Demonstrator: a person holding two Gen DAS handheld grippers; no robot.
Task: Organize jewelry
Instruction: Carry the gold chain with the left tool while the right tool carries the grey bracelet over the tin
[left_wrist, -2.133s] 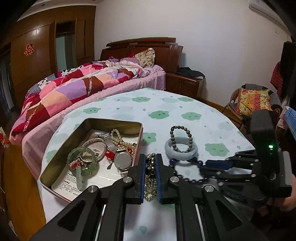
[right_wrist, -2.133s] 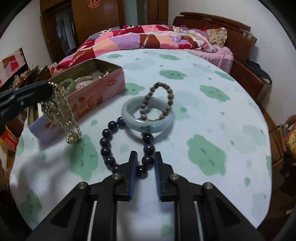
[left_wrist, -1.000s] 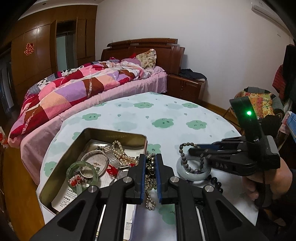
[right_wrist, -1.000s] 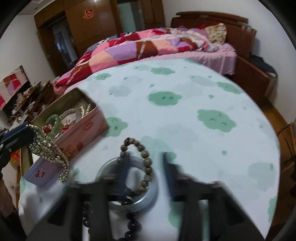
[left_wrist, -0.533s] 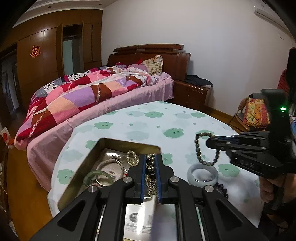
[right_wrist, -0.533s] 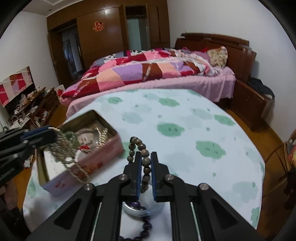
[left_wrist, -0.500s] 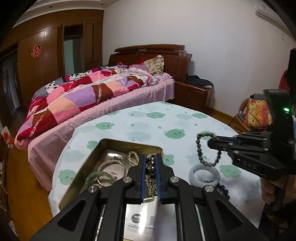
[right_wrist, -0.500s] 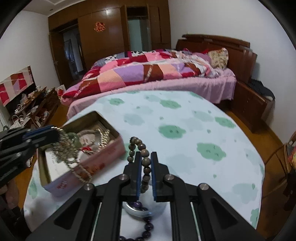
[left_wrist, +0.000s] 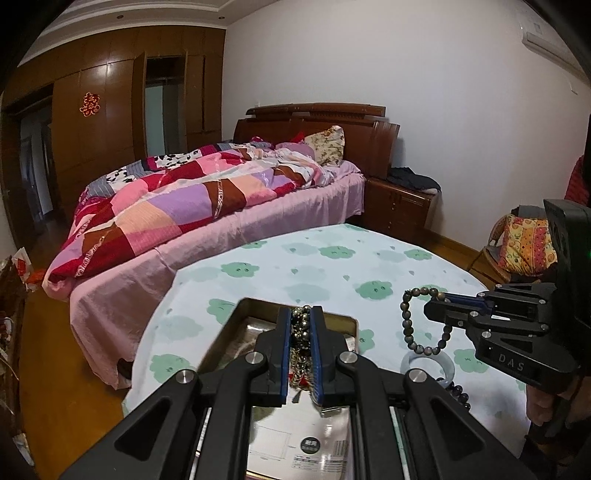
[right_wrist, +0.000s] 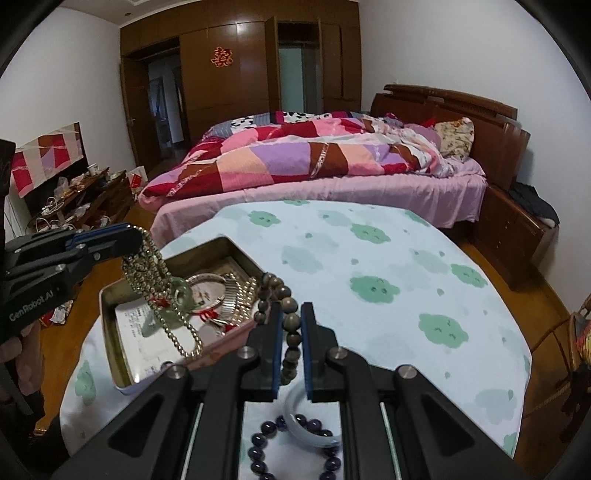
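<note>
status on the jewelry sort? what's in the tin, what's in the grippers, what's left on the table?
Done: watch and green bangle lie in the tin. In hand: left gripper shut on the gold bead chain above the tin; right gripper shut on the brown bead bracelet. Left on the table: pale jade bangle and dark purple bead bracelet.

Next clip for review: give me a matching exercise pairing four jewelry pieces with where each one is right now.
Things:
1. gold bead chain
2. brown bead bracelet
3. pale jade bangle
4. green jade ring

Places:
A. lying inside the tin box
B. hanging from the right hand-held gripper
C. lying on the tablecloth beside the dark purple beads
D. hanging from the left hand-held gripper, over the tin box

Pairs: 1-D, 2-B, 3-C, 4-A
</note>
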